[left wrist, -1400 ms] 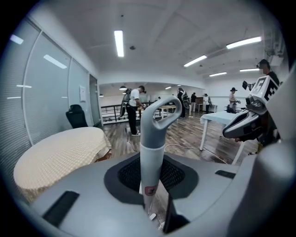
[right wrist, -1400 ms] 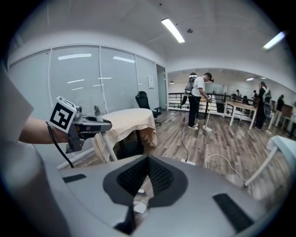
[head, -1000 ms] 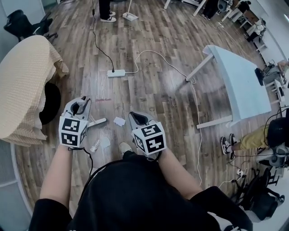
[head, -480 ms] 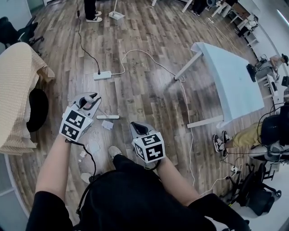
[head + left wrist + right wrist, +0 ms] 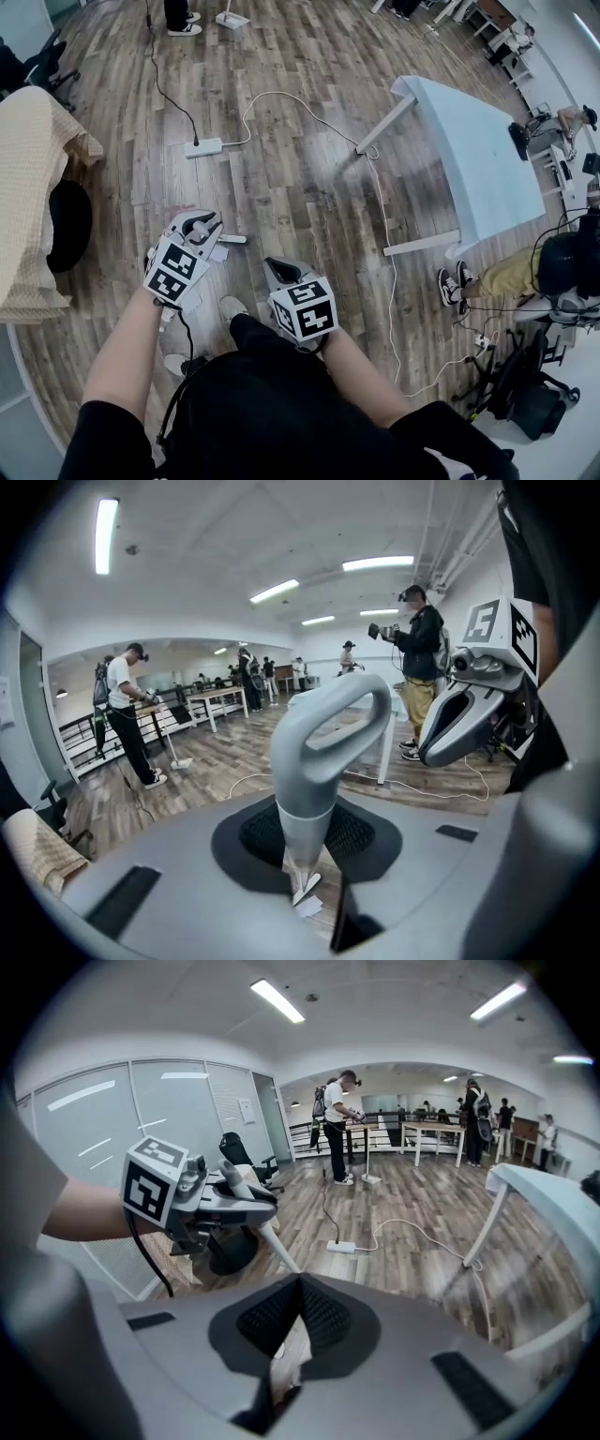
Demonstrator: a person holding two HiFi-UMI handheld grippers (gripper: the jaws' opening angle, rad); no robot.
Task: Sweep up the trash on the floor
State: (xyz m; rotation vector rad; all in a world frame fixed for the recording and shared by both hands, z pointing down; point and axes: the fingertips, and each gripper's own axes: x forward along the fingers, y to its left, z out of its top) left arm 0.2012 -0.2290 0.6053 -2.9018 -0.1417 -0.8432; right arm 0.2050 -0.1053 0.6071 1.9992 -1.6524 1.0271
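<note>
In the head view my left gripper [image 5: 200,228] is shut on a grey handle with a loop end [image 5: 330,752]. The handle stands up between the jaws in the left gripper view. Its white shaft [image 5: 272,1241] slants down to the floor, and a white bar [image 5: 230,239] shows on the boards just beside the gripper. Small white paper scraps [image 5: 305,894] lie on the floor under the left jaws; the head view hides them. My right gripper [image 5: 278,269] hovers close to the right of the left one, shut with nothing in it.
A white power strip [image 5: 203,147] and its long white cable [image 5: 309,103] lie on the wood floor ahead. A light blue table [image 5: 473,169] stands to the right, a tan cloth-covered object [image 5: 37,197] to the left. A seated person's shoes [image 5: 450,281] are at right.
The left gripper with the handle has moved right, closer to the right gripper. The paper scraps seen on the floor earlier are now hidden under it. The right gripper has hardly shifted.
</note>
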